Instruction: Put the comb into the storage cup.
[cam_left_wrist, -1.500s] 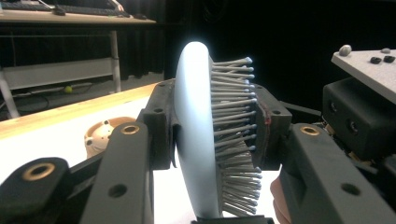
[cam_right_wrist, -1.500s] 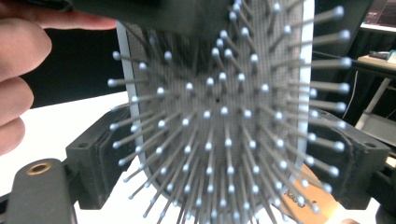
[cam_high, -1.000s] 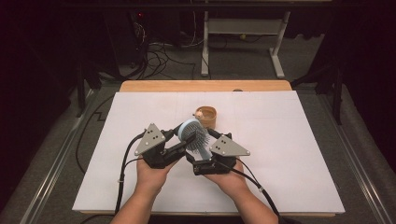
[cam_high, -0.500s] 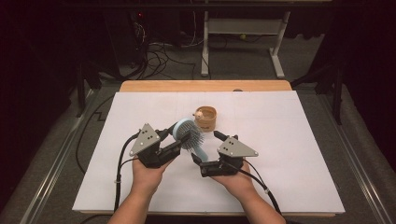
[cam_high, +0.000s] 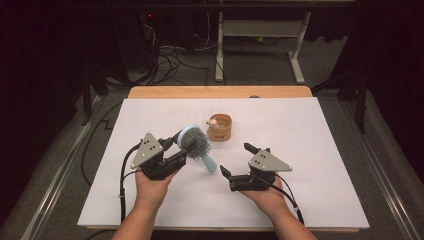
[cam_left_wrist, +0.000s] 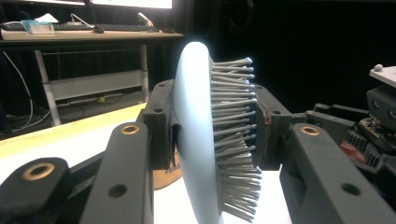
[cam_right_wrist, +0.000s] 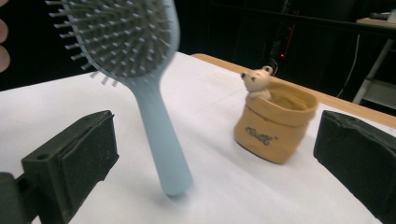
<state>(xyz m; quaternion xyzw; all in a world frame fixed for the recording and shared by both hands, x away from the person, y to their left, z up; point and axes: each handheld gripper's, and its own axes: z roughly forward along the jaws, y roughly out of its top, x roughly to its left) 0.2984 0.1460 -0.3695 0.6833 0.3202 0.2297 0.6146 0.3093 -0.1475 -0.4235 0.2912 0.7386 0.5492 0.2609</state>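
Note:
A light blue hairbrush (cam_high: 196, 143) with grey bristles hangs above the white table, its handle pointing down to the right. My left gripper (cam_high: 186, 144) is shut on the brush head; in the left gripper view the head (cam_left_wrist: 205, 140) is clamped between both jaws. My right gripper (cam_high: 241, 160) is open, to the right of the handle and apart from it. In the right gripper view the hairbrush (cam_right_wrist: 140, 79) stands between the wide-open jaws. A tan pouch-shaped pot (cam_high: 220, 127) with a small bear figure (cam_right_wrist: 256, 80) on its rim sits behind the brush.
A white sheet (cam_high: 310, 150) covers the table, with a wooden edge (cam_high: 220, 92) at the far side. Cables and a desk frame (cam_high: 260, 30) lie on the dark floor beyond.
The right gripper has let go of the brush handle, opened and drawn back to the right. The left gripper keeps the brush head and has shifted slightly left.

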